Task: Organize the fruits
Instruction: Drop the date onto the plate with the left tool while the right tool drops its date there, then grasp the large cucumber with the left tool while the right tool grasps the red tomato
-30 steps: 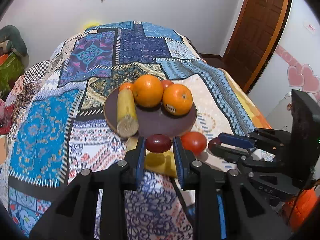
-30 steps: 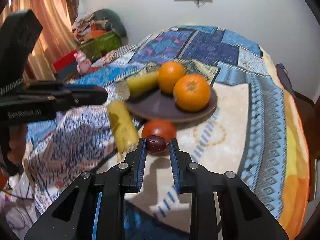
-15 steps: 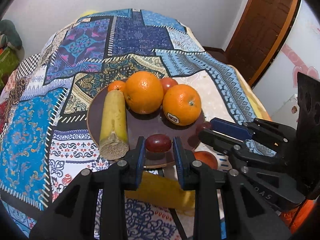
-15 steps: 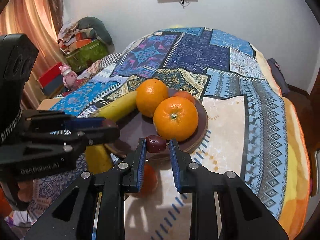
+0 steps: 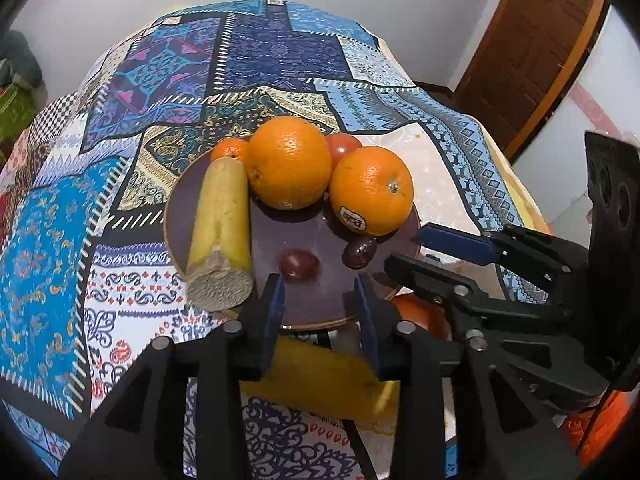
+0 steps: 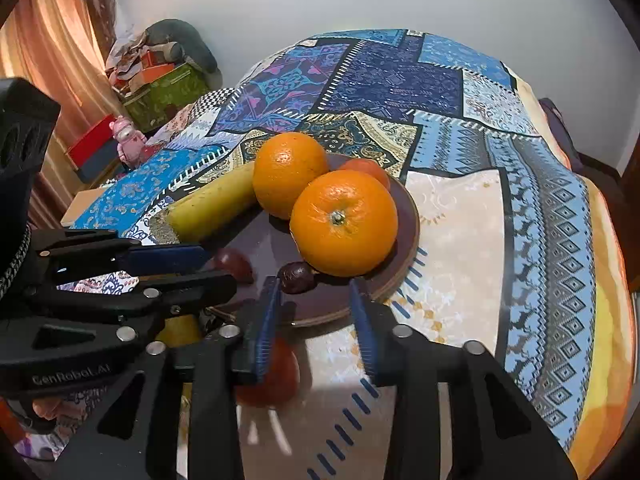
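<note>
We have just opened both grippers, left [image 5: 318,284] and right [image 6: 314,290], releasing dates [image 5: 299,265] onto the plate [image 5: 304,308]; next, withdraw toward the tomato [image 6: 272,380] beside the plate.

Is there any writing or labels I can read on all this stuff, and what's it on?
"GenRobot.AI": on the side of the left gripper, seen from the right wrist; letters partly worn.
Sticker on the nearer orange: upside down and too blurred to read.
Faint embossed letters on the right gripper: too small to read.
</note>
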### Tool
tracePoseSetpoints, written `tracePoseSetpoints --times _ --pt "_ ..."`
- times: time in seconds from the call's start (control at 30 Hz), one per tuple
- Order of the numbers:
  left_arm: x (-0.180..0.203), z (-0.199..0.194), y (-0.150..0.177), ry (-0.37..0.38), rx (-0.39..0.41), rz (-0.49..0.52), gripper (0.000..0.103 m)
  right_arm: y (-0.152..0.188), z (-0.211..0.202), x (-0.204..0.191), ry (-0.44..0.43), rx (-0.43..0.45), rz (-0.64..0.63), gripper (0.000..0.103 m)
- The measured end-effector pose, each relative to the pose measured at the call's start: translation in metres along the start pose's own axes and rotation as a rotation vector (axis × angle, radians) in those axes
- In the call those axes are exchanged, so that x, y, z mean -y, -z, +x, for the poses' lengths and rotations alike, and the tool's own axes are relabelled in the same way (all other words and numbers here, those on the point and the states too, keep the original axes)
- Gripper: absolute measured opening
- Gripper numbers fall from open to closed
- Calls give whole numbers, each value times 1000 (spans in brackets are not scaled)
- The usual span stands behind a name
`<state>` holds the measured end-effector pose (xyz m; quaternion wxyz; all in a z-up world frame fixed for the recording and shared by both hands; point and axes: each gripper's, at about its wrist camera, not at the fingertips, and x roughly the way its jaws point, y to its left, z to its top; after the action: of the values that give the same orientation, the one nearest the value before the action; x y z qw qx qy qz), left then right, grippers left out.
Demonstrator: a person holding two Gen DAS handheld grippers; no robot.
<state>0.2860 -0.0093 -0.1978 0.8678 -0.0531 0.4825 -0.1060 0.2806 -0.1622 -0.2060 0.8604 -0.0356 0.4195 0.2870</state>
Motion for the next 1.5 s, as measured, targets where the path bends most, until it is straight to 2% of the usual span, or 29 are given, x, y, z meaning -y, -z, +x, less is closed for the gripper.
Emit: tracePoseSetpoints --times 0.13,0.3,0.37,0.43,0.57,0.7,0.8,0.93,1.1,1.27,1.4,1.5 --pt "1 -13 7 3 12 -9 39 3 -11 0 11 13 0 41" --pt "2 -37 24 -21 48 -27 62 14 -31 1 9 32 16 49" --pt "1 -45 31 -33 50 -29 63 20 -35 0 10 28 22 56" --pt "-2 -51 40 -47 42 -31 63 30 -36 -2 14 12 25 58" --pt "-9 -56 55 -67 35 -56 68 41 -27 -7 25 -31 25 58" --pt "-16 -54 65 -66 16 -98 68 46 -12 -18 53 -66 8 58" --pt "-15 -53 69 -76 13 -98 69 46 -10 -25 87 -61 -15 58" --pt "-8 -56 70 -92 29 -69 75 45 -11 -24 30 -70 21 59" --pt "-6 -56 64 -94 54 -80 88 47 -10 -36 -40 -57 23 59" --pt "-15 -34 54 -130 25 -143 88 48 -7 -35 -53 -52 38 59" --pt "-22 -16 50 -113 -28 -205 88 49 -7 -39 -49 -47 26 59" --pt "-21 -12 51 -141 -19 -204 88 49 -8 -40 -57 -47 22 59"
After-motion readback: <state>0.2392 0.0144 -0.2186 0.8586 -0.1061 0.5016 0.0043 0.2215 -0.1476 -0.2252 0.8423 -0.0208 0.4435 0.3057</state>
